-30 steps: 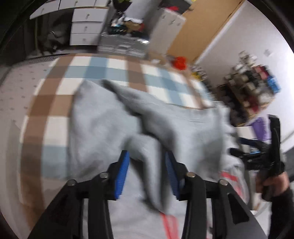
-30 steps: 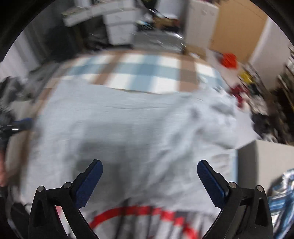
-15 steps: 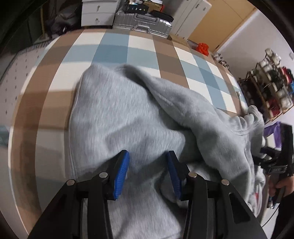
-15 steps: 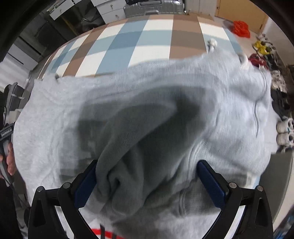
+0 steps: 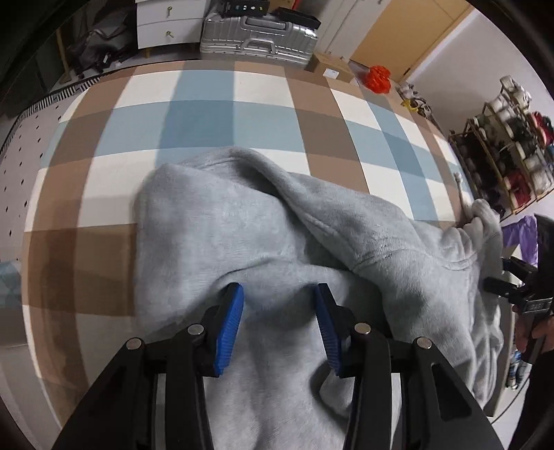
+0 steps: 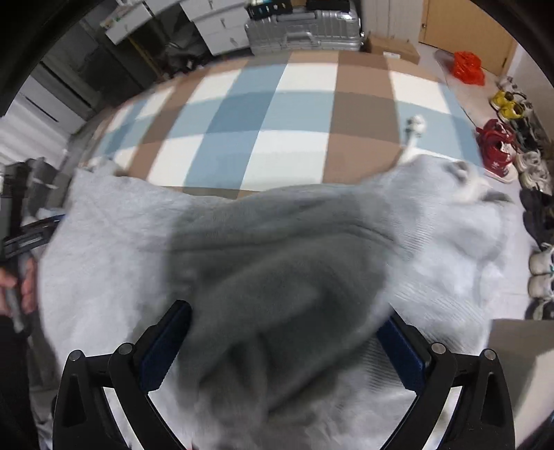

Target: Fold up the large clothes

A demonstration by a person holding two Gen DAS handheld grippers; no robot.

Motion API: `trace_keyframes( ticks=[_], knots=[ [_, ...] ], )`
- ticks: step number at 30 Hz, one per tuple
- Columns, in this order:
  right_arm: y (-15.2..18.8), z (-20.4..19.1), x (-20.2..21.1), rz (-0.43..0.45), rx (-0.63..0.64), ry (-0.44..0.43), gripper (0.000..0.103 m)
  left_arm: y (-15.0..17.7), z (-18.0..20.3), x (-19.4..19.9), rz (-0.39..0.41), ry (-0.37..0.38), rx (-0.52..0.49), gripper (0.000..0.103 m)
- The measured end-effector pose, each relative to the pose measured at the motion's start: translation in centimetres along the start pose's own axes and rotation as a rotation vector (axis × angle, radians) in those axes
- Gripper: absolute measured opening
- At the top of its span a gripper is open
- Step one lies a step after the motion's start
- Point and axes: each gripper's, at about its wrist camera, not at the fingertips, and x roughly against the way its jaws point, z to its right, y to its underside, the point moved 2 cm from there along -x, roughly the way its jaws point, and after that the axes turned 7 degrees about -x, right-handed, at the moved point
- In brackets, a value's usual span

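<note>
Left wrist view shows our left tool [image 5: 278, 323] clamped on a ridge of the gray sweatshirt [image 5: 242, 221], which lies bunched on the checked mat [image 5: 214, 114]; we judge we're mid-fold and must next lay it flat. Only the right wrist view shows our right tool [image 6: 282, 341] spread wide around a thick gathered bunch, grip uncertain.

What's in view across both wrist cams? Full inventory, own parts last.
hoodie: 1, grey, bunched on the checked mat, fabric between both grippers' pads
checked mat: 1, blue, brown and white, under the hoodie
suitcase: 1, silver, beyond the mat's far edge
drawer unit: 1, white, left of the suitcase
orange bag: 1, floor by the wooden door
shoe rack: 1, wooden, far right
shoes: several, red, yellow, white, dark, floor at right
left gripper: black, blue pads
right gripper: black, blue pads, wide apart
</note>
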Motion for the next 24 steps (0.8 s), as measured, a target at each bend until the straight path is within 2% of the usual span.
trace_keyframes(
  ticks=[2, 4, 7, 9, 12, 14, 16, 17, 18, 21, 23, 24],
  knots=[
    [0.3, 1.5, 2.0, 0.049, -0.015, -0.001, 0.103, 0.2, -0.9, 1.5, 0.038, -0.043, 0.01, 0.038],
    [0.5, 3.4, 4.4, 0.111, -0.056, -0.042, 0.103, 0.8, -2.2, 2.7, 0.068, -0.057, 0.027, 0.038],
    [0.2, 5.8, 5.9, 0.162, -0.15, -0.049, 0.103, 2.0, -4.8, 2.9, 0.056, -0.022, 0.113, 0.038],
    [0.0, 7.8, 5.7, 0.156, -0.206, 0.007, 0.103, 2.8, -6.1, 2.2, 0.024, 0.026, 0.17, 0.038],
    [-0.5, 9.1, 3.5, 0.109, -0.263, 0.037, 0.103, 3.2, -6.6, 1.2, 0.003, 0.093, 0.224, 0.062],
    [0.0, 9.3, 2.9, 0.094, -0.268, 0.059, 0.103, 2.9, -6.1, 0.9, 0.024, 0.101, 0.198, 0.066],
    [-0.2, 9.6, 1.7, 0.071, -0.273, 0.077, 0.103, 2.7, -5.8, 0.7, 0.032, 0.123, 0.208, 0.077],
    [-0.1, 9.6, 1.9, 0.083, -0.261, 0.084, 0.103, 2.4, -5.7, 0.5, 0.034, 0.13, 0.215, 0.077],
    [-0.3, 9.1, 1.7, 0.079, -0.238, 0.041, 0.103, 2.1, -5.7, 0.4, 0.041, 0.131, 0.229, 0.077],
    [-0.5, 8.2, 1.2, 0.084, -0.187, 0.075, 0.103, 1.9, -5.7, 0.1, 0.059, 0.165, 0.246, 0.077],
    [-0.3, 7.9, 0.9, 0.081, -0.184, 0.111, 0.103, 1.8, -5.0, -0.3, 0.061, 0.204, 0.218, 0.064],
    [-0.2, 7.7, 0.8, 0.085, -0.176, 0.124, 0.1, 1.6, -5.1, -0.1, 0.064, 0.182, 0.194, 0.049]
  ],
)
